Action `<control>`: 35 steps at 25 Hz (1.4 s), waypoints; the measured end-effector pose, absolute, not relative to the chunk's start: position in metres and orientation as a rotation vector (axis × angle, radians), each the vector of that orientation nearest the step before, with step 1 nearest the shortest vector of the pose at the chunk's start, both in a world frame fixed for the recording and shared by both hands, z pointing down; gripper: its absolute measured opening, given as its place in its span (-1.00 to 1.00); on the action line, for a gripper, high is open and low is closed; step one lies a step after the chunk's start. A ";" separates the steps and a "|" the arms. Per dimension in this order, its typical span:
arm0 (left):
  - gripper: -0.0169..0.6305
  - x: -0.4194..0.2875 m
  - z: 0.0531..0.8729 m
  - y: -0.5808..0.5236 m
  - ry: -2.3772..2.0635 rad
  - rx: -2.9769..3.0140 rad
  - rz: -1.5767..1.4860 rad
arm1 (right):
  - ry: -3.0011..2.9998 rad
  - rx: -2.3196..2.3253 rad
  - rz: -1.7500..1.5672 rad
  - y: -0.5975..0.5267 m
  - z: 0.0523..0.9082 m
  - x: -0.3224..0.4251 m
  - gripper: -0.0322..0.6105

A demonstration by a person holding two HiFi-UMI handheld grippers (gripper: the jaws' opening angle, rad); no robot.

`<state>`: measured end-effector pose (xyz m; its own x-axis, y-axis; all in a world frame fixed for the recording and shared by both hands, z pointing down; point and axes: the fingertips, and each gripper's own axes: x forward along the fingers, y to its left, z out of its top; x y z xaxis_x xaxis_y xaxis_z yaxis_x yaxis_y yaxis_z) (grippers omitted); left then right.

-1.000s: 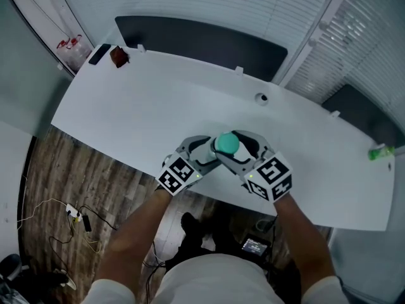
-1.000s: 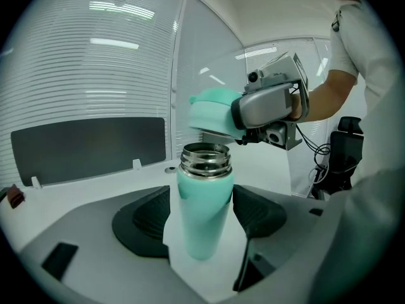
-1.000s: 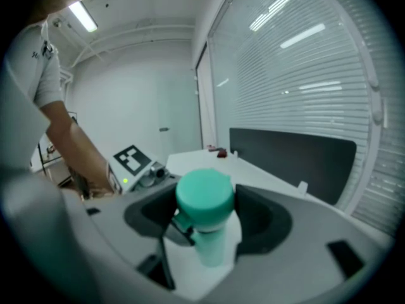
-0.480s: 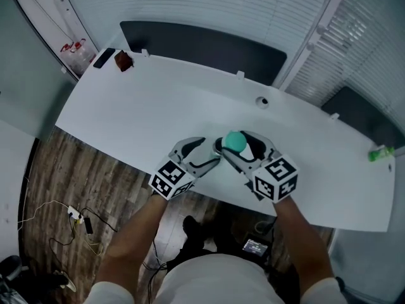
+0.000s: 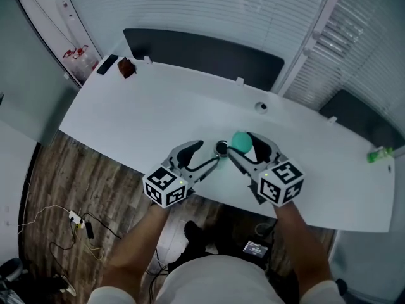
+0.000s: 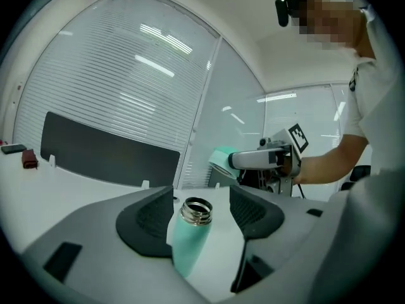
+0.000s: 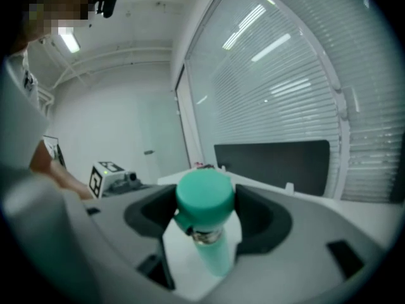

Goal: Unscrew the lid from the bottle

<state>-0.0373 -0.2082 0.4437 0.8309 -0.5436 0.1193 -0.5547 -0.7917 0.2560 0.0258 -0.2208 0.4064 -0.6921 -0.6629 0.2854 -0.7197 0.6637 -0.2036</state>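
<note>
A mint-green bottle (image 6: 188, 249) stands on the white table (image 5: 126, 119), its steel mouth (image 5: 222, 147) bare. My right gripper (image 5: 243, 143) is shut on the teal lid (image 5: 240, 141), held just right of the mouth and above it. From the right gripper view the lid (image 7: 204, 195) sits between both pads, with the bottle (image 7: 212, 252) below it. My left gripper (image 5: 207, 152) is open to the bottle's left. Its jaws have just been closing a little. In the left gripper view the bottle shows between them, with a gap on the right side.
A small red-brown thing (image 5: 127, 67) and a dark flat device (image 5: 106, 64) lie at the table's far left corner. A cable hole (image 5: 261, 106) is behind the bottle, a green item (image 5: 378, 153) at the right end. The table's front edge runs just under both grippers.
The lid has come off the bottle and moved right and up with the right gripper. The left gripper has drawn back from the bottle and risen; the open mouth now shows.
</note>
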 end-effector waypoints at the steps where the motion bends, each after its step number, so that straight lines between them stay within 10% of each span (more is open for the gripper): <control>1: -0.08 -0.038 0.439 -0.206 -0.838 2.727 0.034 | -2.697 1.141 0.453 -0.220 0.403 0.027 0.05; 35: -0.41 -0.073 0.312 -0.130 -0.833 2.564 -0.525 | -2.859 1.415 0.580 -0.147 0.307 0.078 0.05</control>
